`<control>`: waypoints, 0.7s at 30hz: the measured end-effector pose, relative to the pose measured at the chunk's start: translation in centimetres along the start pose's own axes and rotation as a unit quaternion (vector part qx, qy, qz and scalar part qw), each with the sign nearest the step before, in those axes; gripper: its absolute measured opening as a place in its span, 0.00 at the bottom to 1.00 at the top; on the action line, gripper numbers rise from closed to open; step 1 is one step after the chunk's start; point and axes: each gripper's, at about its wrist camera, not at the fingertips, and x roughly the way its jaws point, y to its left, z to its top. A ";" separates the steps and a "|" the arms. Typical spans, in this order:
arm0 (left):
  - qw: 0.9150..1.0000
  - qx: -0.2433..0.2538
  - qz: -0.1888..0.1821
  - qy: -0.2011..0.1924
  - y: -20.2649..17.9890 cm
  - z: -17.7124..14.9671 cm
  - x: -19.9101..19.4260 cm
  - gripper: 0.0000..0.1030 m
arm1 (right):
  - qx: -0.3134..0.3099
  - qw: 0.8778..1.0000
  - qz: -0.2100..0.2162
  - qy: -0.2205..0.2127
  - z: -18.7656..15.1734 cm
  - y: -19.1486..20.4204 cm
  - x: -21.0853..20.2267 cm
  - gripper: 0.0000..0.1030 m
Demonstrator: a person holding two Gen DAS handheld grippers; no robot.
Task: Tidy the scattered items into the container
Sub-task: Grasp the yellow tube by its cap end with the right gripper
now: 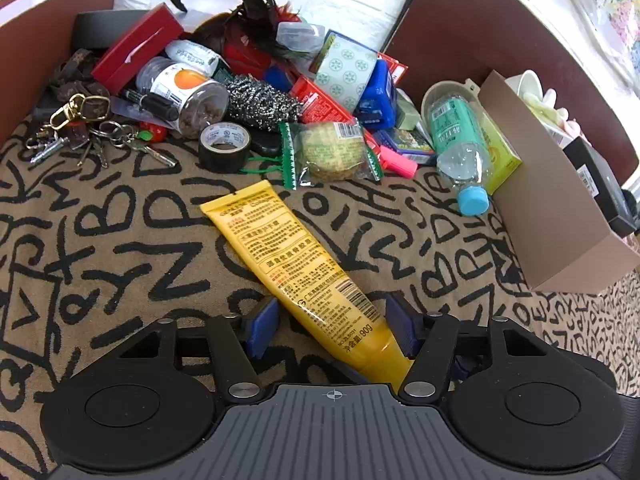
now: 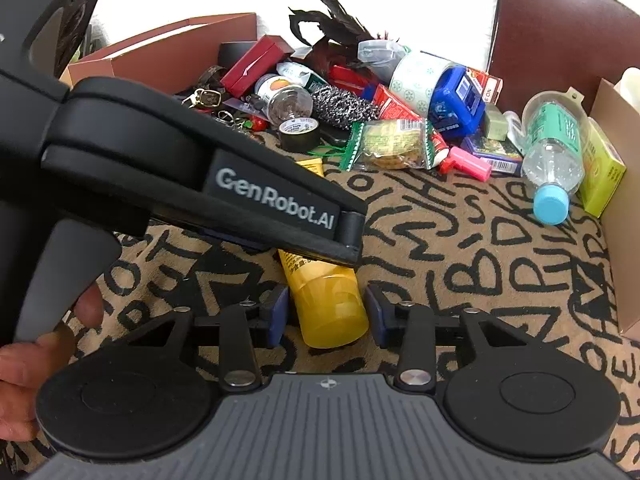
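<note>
A yellow tube (image 1: pixel 296 256) is found flat on the lettered cloth (image 1: pixel 120 240), apart from the clutter pile. Its lower body is straddled by the left gripper (image 1: pixel 334 326), whose right pad touches it while the left pad stands clear. Its cap end is bracketed by the right gripper (image 2: pixel 326 312), with narrow gaps seen at both pads. A box (image 1: pixel 560 200) is noted at right.

One yellow tube (image 1: pixel 296 256), one plastic bottle (image 1: pixel 456 140) with a blue cap, one roll of black tape (image 1: pixel 224 146), one glass jar (image 1: pixel 184 94), one steel scourer (image 1: pixel 260 102), one wrapped biscuit (image 1: pixel 332 152), one bunch of keys (image 1: pixel 80 136), one pink marker (image 1: pixel 398 162), one long red box (image 1: pixel 136 48), one blue box (image 1: pixel 378 96) and two grippers (image 2: pixel 326 312) (image 1: pixel 332 330).
</note>
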 end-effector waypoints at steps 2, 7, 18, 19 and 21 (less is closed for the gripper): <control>1.000 -0.007 -0.009 0.006 0.1 -0.2 -0.2 0.52 | -0.005 1.000 0.003 0.002 -0.3 0.1 -0.3 0.39; 0.999 0.001 -0.024 0.027 -0.4 -2.0 -1.4 0.50 | -0.008 1.000 0.010 0.016 -1.6 0.4 -2.1 0.37; 0.999 0.026 -0.006 0.037 -1.8 -2.9 -1.2 0.59 | 0.009 0.999 0.027 0.029 -2.8 0.7 -3.4 0.41; 0.999 0.025 -0.007 0.038 -1.7 -2.9 -1.2 0.59 | 0.008 0.999 0.027 0.030 -2.6 0.6 -3.2 0.41; 0.999 0.023 -0.010 0.038 -1.6 -2.9 -1.2 0.66 | 0.007 0.999 0.026 0.029 -2.3 0.5 -2.8 0.43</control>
